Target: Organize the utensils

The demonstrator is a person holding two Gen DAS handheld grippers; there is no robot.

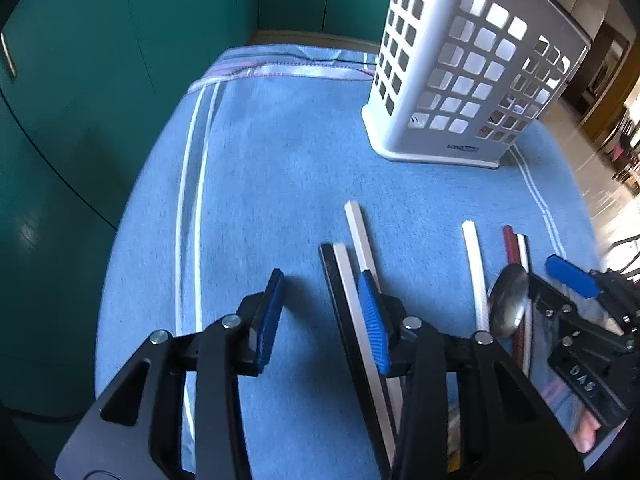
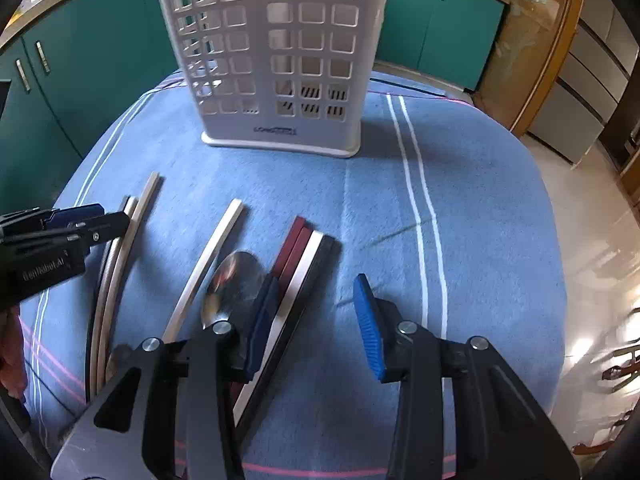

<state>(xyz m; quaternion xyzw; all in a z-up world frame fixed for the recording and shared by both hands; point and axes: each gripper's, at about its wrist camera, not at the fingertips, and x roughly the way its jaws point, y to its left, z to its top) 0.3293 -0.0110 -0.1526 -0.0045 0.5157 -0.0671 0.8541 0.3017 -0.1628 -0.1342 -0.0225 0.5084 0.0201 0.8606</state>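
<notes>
A white perforated utensil holder (image 1: 464,68) stands upright at the far side of a blue cloth (image 1: 280,168); it also shows in the right wrist view (image 2: 280,60). Several chopsticks lie on the cloth: a black-and-white group (image 1: 352,280), a single white one (image 1: 476,272), a maroon, white and black group (image 2: 304,264). A metal spoon (image 2: 236,284) lies between them. My left gripper (image 1: 324,316) is open and empty, low over the black-and-white group. My right gripper (image 2: 316,320) is open and empty, just above the cloth, its left finger over the maroon group beside the spoon.
Teal cabinet doors (image 2: 80,64) surround the cloth-covered table at the back and left. The table edge drops to a shiny tiled floor (image 2: 592,240) on the right. Wooden furniture (image 2: 532,40) stands at the far right.
</notes>
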